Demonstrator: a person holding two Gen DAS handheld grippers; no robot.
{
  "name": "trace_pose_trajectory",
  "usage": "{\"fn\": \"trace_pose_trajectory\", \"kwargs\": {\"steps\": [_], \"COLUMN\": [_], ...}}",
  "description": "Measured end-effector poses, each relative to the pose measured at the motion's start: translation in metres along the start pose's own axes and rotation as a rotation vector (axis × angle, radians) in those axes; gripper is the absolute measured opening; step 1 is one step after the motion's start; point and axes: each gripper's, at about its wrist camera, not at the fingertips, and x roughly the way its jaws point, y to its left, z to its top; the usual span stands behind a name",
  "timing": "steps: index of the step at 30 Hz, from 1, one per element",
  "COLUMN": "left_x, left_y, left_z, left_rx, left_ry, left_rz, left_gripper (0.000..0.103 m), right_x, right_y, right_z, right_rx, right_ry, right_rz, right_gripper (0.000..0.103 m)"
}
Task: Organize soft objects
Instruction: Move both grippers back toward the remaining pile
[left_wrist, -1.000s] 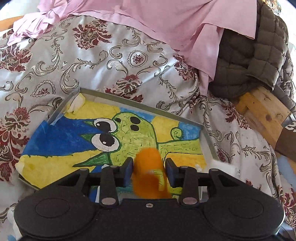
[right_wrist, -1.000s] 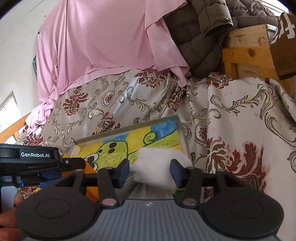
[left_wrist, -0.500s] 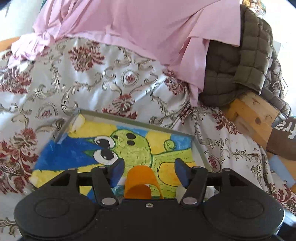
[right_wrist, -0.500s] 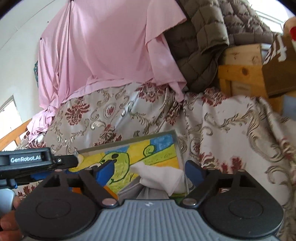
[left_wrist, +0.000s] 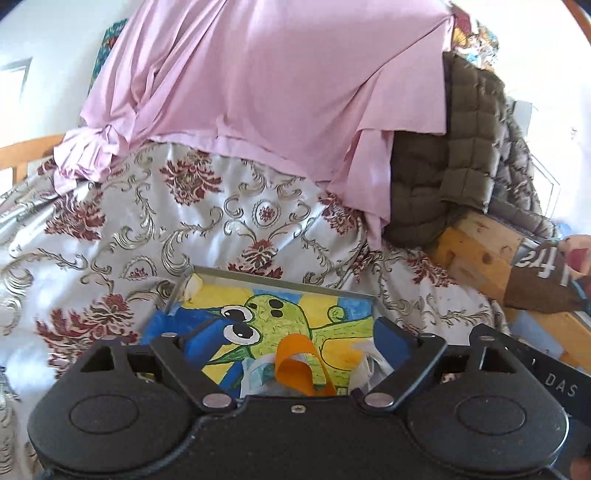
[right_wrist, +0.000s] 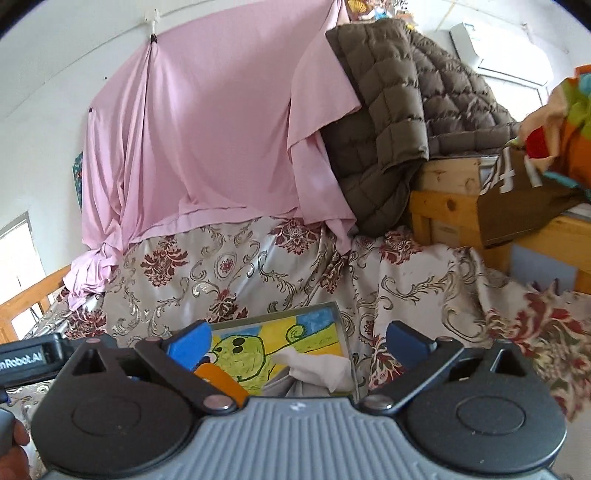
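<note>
Left hand-held gripper (left_wrist: 291, 341): jaws wide, just been opening, pads clear of the orange ribbon (left_wrist: 301, 365) lying below between them.
Right hand-held gripper (right_wrist: 297, 341): wide, just opened; white cloth (right_wrist: 317, 369) beneath, untouched.
Both things: resting in the painted tray (right_wrist: 343, 332) on the bed.

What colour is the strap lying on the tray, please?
Orange strap, clearest in the left wrist view.

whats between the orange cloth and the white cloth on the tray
In the right wrist view, only bare painted tray lies between the orange cloth and the white cloth.
</note>
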Motion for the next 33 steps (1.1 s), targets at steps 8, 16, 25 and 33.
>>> {"fn": "trace_pose_trajectory", "kwargs": {"steps": [8,16,25,33], "left_x": [-0.064,-0.109,-0.139,-0.142], "left_y": [0.005,0.012,0.023,0.044], "left_z": [-0.013,-0.042,-0.080,-0.103], "left_rx": [0.013,0.011,0.048,0.049], "left_ry": [-0.072,-0.094,-0.118,-0.052], "left_rz": [0.000,-0.021,0.018,0.019], "left_gripper": [0.102,0.102,0.102,0.102], "right_x": [-0.054,-0.096,-0.138,-0.143], "right_y": [0.013,0.016,0.010,0.007], "right_z": [-0.017,-0.049,-0.069,-0.089], "right_rx": [-0.013,-0.030,0.050,0.092], "right_ry": [-0.043,-0.060,-0.142,0.012], "right_rz": [-0.042,-0.029,-0.044,-0.081], "right_gripper": [0.103,0.103,0.103,0.103]}}
